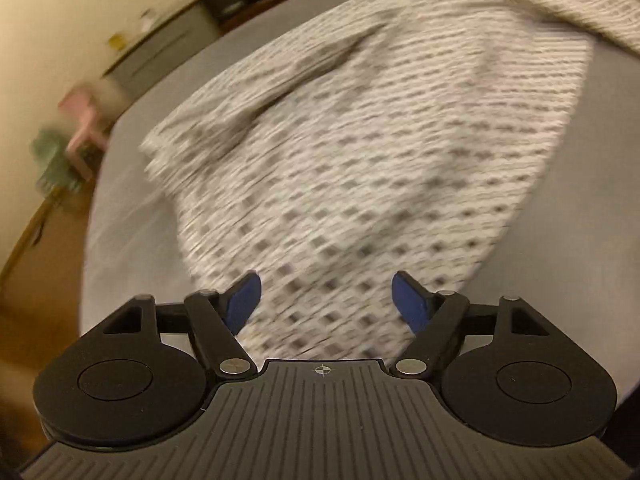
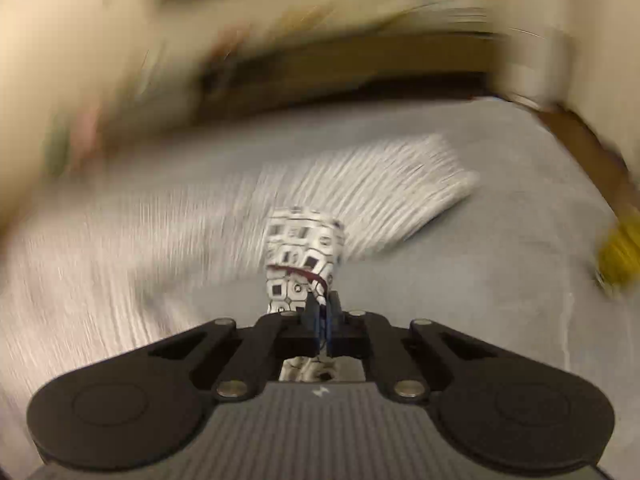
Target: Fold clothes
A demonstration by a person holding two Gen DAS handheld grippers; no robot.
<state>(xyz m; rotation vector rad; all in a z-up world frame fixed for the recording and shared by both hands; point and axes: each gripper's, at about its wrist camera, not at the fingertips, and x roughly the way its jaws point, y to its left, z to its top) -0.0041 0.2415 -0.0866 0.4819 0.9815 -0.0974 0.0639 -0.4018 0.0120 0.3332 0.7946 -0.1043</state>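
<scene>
Grey surface [image 1: 132, 240] carries one patterned garment [image 1: 360, 168], loosely spread and not yet folded; both views are motion-blurred.

Left gripper [image 1: 326, 300]: jaws wide, blue pads on either side of the garment's near edge, nothing clamped, and whether a pad touches the cloth I cannot tell. Right gripper [image 2: 322, 320]: jaws closed on a bunched corner of the same printed cloth, which stands up in front of the fingers while the rest trails across the surface. Judgement: early stage. No crease or stacked layer is visible, only a lifted corner and a raised wrinkle near the far left edge. Left to do: carry the corner over, flatten, repeat the folds. Cluttered shelving [image 1: 168, 32] sits beyond the surface.
</scene>
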